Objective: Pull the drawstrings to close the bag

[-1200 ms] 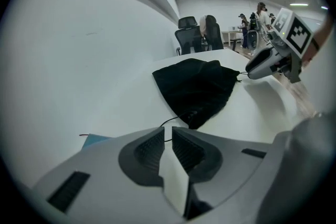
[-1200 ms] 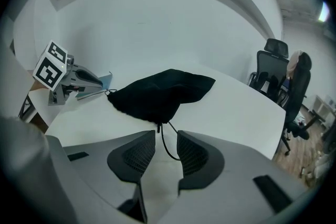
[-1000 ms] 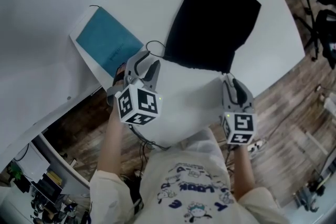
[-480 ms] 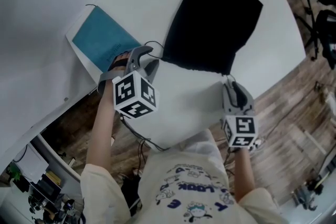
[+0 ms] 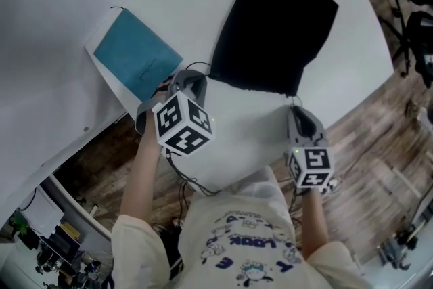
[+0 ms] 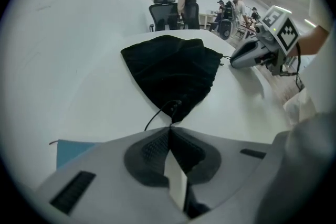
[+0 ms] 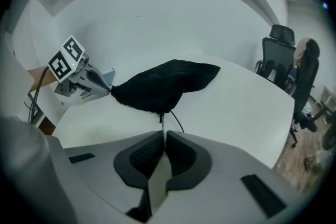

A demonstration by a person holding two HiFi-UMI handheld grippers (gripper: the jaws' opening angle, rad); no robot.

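Left gripper view shows the left hand-held gripper (image 6: 169, 128) with jaws pressed together, pinching a thin black drawstring (image 6: 157, 114) at the corner of the flat black cloth bag (image 6: 170, 68), which lies on the white bench (image 6: 79, 76). The right hand-held gripper (image 7: 162, 134) has jaws just closing, with a slim gap around the second black drawstring (image 7: 163, 119).

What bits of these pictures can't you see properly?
- Right claw: its jaws have just been closing with the drawstring between them; right gripper view, cord too thin to tell if it is pinched.
- Teal book: head view, writing too small; left gripper view, mostly behind the left claw.
- Black bag: head view, too dark to show folds.
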